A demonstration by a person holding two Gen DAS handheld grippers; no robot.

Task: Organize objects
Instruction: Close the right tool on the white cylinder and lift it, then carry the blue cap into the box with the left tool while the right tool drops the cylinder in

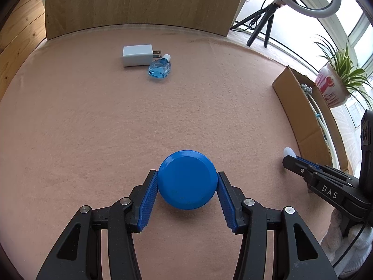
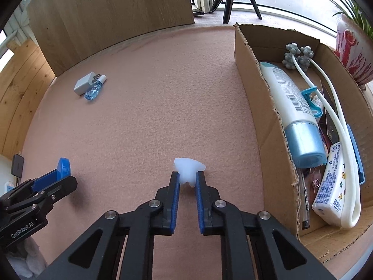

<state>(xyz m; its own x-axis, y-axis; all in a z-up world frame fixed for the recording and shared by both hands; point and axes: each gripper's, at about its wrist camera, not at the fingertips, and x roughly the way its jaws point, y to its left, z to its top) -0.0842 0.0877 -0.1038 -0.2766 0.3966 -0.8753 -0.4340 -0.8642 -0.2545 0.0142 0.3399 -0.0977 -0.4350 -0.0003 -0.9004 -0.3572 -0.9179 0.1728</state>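
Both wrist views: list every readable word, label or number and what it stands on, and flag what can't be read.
"DAS": on the right gripper arm, left wrist view.
"GenRobot.AI": on the left gripper body, right wrist view.
Tube in the box: barcode and print, too small to read.
Tissue pack: print too small to read.
Charger, blue bottle: no text visible.

The left gripper points forward low over the table with its blue-padded jaws spread wide and pressing a round blue lid, while the right gripper pinches a small white piece narrowly.
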